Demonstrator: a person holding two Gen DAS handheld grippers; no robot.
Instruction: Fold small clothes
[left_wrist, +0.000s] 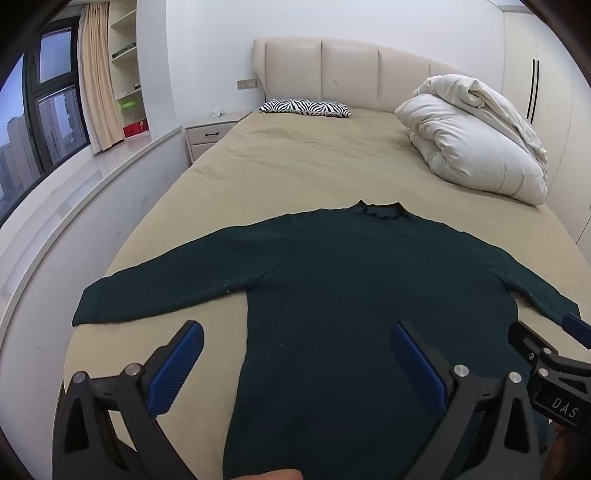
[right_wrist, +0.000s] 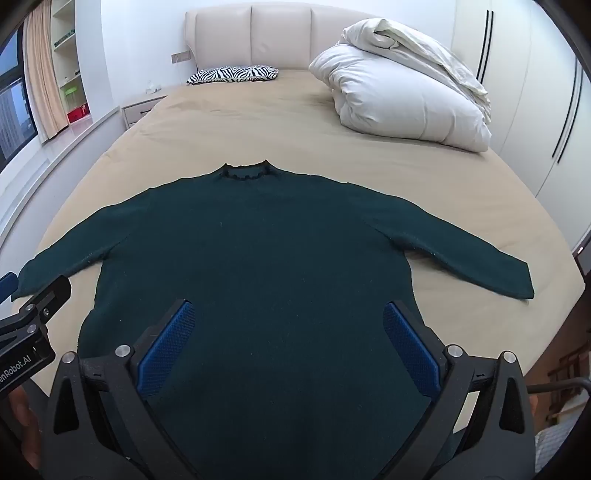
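A dark green long-sleeved sweater (left_wrist: 332, 280) lies flat on the beige bed sheet (left_wrist: 295, 166), collar pointing to the headboard, both sleeves spread out sideways. My left gripper (left_wrist: 295, 332) hovers open above the sweater's lower left part, its left finger over bare sheet. Seen from the right wrist, the same sweater (right_wrist: 258, 251) fills the middle, and my right gripper (right_wrist: 284, 314) stands open above its lower body with nothing between the blue pads. Part of the right gripper (left_wrist: 546, 354) shows at the right edge of the left wrist view; part of the left gripper (right_wrist: 33, 317) shows at the left edge of the right wrist view.
A folded white duvet (right_wrist: 402, 88) is piled at the bed's far right. A zebra-print pillow (right_wrist: 234, 74) rests by the padded headboard (right_wrist: 258, 33). A nightstand (left_wrist: 210, 134), a window sill and shelves stand left of the bed; a wardrobe (right_wrist: 535, 92) is on the right.
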